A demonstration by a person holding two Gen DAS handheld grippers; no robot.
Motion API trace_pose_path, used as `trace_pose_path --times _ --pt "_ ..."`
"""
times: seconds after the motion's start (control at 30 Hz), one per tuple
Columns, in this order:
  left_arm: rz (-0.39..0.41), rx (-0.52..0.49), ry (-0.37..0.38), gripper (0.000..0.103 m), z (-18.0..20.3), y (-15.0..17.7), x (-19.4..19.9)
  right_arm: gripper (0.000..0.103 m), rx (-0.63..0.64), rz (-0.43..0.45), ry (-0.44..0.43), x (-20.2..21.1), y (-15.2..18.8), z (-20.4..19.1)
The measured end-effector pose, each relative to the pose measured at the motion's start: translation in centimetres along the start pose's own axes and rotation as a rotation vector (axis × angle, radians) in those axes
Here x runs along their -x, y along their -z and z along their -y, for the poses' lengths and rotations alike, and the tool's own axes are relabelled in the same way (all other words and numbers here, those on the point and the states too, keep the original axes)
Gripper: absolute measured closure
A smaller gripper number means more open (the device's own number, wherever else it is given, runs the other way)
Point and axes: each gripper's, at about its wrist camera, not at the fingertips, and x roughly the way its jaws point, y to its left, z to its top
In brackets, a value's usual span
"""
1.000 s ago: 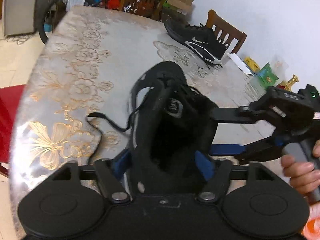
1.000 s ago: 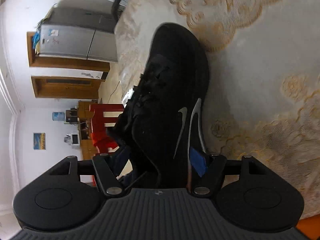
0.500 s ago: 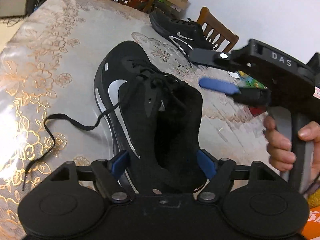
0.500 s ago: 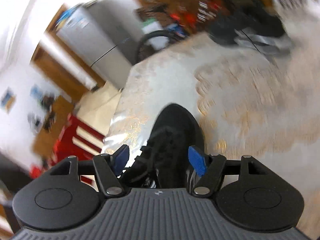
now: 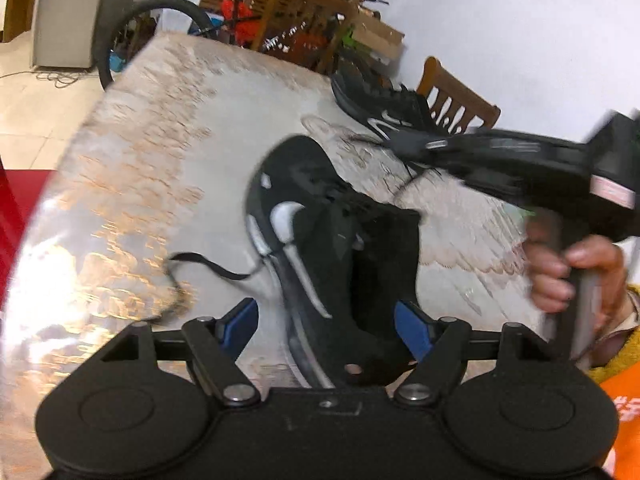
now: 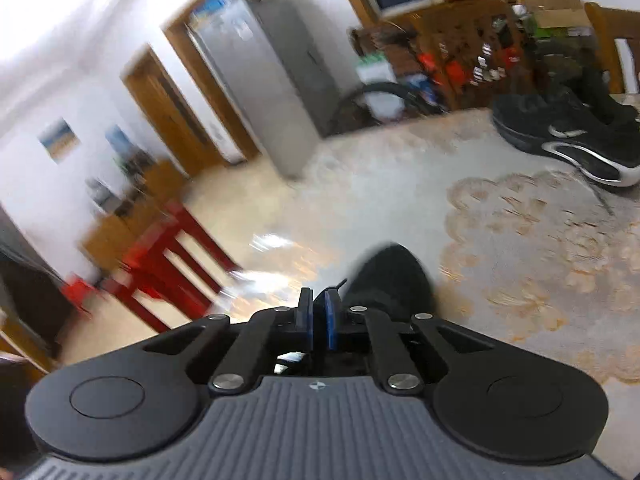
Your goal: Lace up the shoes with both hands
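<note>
- Left gripper [image 5: 324, 320]: jaws stand wide around the heel of the black shoe [image 5: 332, 240]. The right blue pad sits against the heel collar; the left pad [image 5: 240, 320] shows a gap to the sole, so whether the shoe is truly pinched I cannot tell.
- The shoe lies between and ahead of these jaws, toe pointing away, tilted onto one side with its white swoosh up, on the desk [image 5: 180, 140].
- Right gripper [image 6: 319, 320]: jaws are closing, pads almost together. A thin dark strand pokes up just beyond the tips; from the left wrist view a lace end [image 5: 408, 182] seems to run from the tips down to the eyelets. Likely clenched on that lace, though blur keeps it uncertain.
- In the right wrist view only the shoe's toe shows, just past and to the right of the jaws.
- Progress, as a judgement: early to middle. Upper eyelets look loose, and the other lace end [image 5: 200, 268] trails free over the desk, left of the left jaws. No bow, no knot. Threading, tightening and tying remain.
- Second shoe [image 6: 568, 140] sits far ahead and right of the right jaws, at the desk's far edge; it looks laced, not certain.
- Surface: glossy pale cloth with gold floral print, strong glare.
- Room: grey fridge [image 6: 276, 92], wooden doors, a red stool [image 6: 160, 256], a wooden chair [image 5: 456, 100], a cluttered shelf, a bicycle wheel [image 5: 152, 36].
</note>
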Motion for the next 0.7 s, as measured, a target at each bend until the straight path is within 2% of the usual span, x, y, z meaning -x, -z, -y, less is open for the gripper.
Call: trace_pose_path --times 0.1,0.2,0.27,0.33,0.4,0.47,0.53,0.6,0.67,0.7 --pt "0.012 -0.035 -0.023 0.03 -2.5 -0.6 1.3 0.096 -0.017 0.032 -0.089 2.7 -0.1 -1.9" --pt "-0.014 -0.075 -0.003 0.03 -5.8 -1.3 1.7 0.095 0.005 0.024 -0.084 5.3 1.7 -4.6" --pt "-0.056 -0.095 0.011 0.03 -8.0 -1.7 2.0 0.094 0.036 -0.007 0.01 6.4 3.7 -7.0" --pt "-0.077 -0.135 0.028 0.03 -9.8 -1.9 2.4 0.091 0.084 -0.07 0.139 6.4 6.1 -9.1" --pt "-0.095 -0.18 0.025 0.03 -11.4 -1.8 2.9 0.081 0.107 -0.106 0.274 5.7 8.2 -11.0" --pt "-0.102 -0.2 0.015 0.03 -12.8 -1.7 3.4 0.066 0.109 -0.115 0.403 4.9 10.0 -12.8" --pt "-0.088 -0.188 0.006 0.03 -14.3 -1.7 4.0 0.06 0.099 -0.111 0.332 3.8 10.7 -14.8" --pt "-0.069 -0.158 -0.018 0.03 -15.8 -1.6 4.8 0.06 0.076 -0.128 0.244 1.7 11.2 -16.4" --pt "-0.057 -0.135 -0.041 0.03 -17.1 -1.5 5.5 0.058 0.075 -0.179 0.184 -1.7 11.7 -17.3" --pt "-0.053 -0.127 -0.051 0.03 -17.7 -1.3 5.9 0.058 0.084 -0.217 0.19 -3.9 12.0 -17.6"
